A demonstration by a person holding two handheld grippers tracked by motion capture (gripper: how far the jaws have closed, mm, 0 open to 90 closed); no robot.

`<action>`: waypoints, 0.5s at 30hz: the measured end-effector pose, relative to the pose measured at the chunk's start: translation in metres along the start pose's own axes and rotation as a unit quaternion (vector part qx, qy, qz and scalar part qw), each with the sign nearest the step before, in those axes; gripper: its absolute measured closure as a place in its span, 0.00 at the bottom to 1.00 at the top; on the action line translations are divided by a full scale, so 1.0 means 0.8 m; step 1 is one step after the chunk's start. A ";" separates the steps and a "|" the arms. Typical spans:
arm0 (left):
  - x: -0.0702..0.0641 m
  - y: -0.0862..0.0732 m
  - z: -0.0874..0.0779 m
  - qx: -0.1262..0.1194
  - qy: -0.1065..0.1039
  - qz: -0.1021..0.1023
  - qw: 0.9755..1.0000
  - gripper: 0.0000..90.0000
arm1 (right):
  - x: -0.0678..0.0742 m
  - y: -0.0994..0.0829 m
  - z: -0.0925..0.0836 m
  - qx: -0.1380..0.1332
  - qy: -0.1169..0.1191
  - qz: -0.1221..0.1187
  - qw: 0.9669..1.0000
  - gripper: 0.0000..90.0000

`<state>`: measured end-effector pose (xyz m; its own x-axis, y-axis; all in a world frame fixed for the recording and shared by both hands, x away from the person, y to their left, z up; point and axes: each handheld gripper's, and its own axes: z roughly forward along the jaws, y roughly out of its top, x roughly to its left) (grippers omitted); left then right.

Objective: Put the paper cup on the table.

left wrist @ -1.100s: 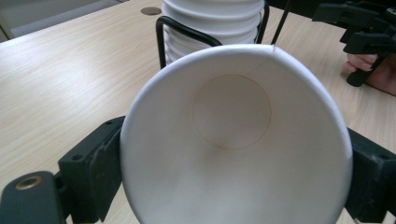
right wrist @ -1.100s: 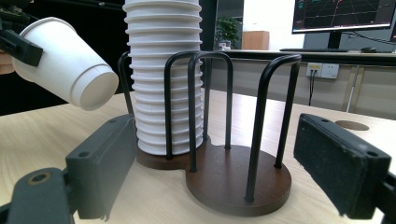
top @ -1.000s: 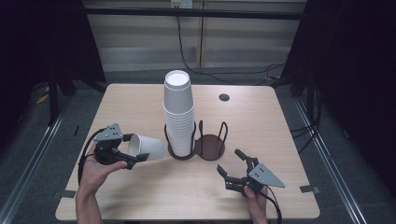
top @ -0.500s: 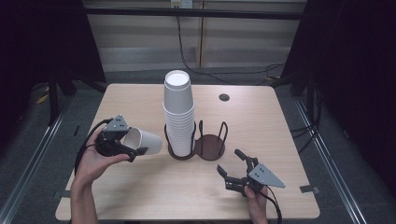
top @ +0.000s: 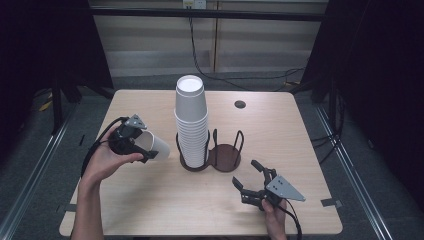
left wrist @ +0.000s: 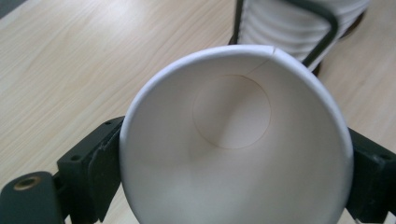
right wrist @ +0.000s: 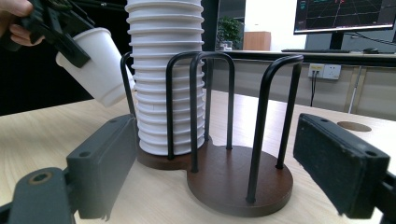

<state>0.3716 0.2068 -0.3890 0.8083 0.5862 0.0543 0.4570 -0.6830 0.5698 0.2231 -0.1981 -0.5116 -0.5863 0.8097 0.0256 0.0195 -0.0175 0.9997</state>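
Left hand-held gripper point(top: 142, 145) up top, clamped on a white paper cup point(top: 154, 146) tipped sideways just left of the cup stack point(top: 191, 120), right hand-held gripper point(top: 250, 180) spread wide, nothing in it, resting on the desk point(top: 150, 200), left gripper view, jaws hugging both sides of the cup point(left wrist: 233, 140), right gripper view, jaws wide apart facing the wire rack point(right wrist: 233, 154)

Matt paper cup point(top: 152, 145), pale wood-grain table point(top: 150, 200).

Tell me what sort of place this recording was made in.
Probably a lab or office test room: a lone wooden table on grey carpet, a monitor on a desk behind, wall sockets with cables.
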 end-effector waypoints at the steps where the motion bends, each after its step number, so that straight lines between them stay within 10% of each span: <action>1: 0.002 0.001 0.003 0.011 -0.001 -0.001 1.000 0.11 | 0.000 0.000 0.000 0.000 0.000 0.000 1.000 0.14; 15: 0.019 0.008 0.026 0.079 0.001 -0.020 0.997 0.10 | 0.000 0.000 0.000 0.000 0.001 0.000 1.000 0.14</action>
<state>0.3949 0.2022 -0.4016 0.7880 0.6146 0.0361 0.5411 -0.7193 0.4356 0.2232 -0.1981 -0.5116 -0.5872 0.8091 0.0252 0.0195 -0.0170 0.9997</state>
